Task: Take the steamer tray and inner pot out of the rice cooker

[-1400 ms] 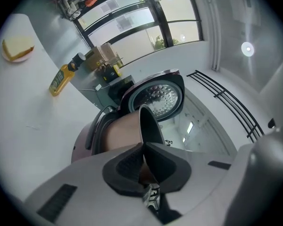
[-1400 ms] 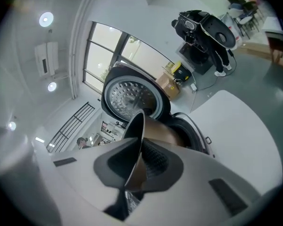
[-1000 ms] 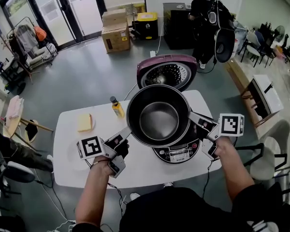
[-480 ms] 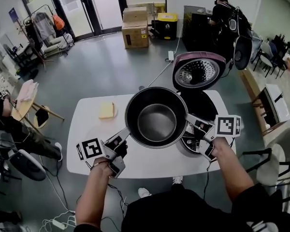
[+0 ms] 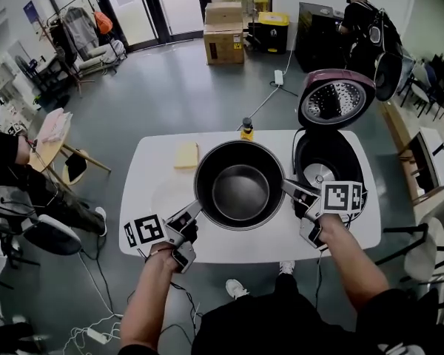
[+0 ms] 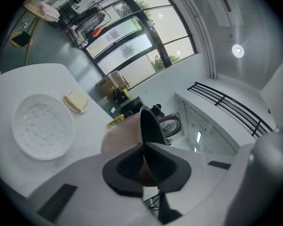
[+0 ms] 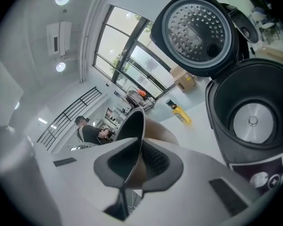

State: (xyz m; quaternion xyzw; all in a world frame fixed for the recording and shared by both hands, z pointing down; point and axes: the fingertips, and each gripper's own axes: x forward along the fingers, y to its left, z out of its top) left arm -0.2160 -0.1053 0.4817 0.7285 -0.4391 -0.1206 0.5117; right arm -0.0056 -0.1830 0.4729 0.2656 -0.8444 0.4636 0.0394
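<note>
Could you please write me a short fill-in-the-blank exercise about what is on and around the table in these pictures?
1. The left gripper and the right gripper are each shut on the rim of the ____.
2. The lid of the rice cooker stands ____.
3. The white steamer tray lies on the ____, near the yellow sponge.
Missing words: inner pot; open; table.
</note>
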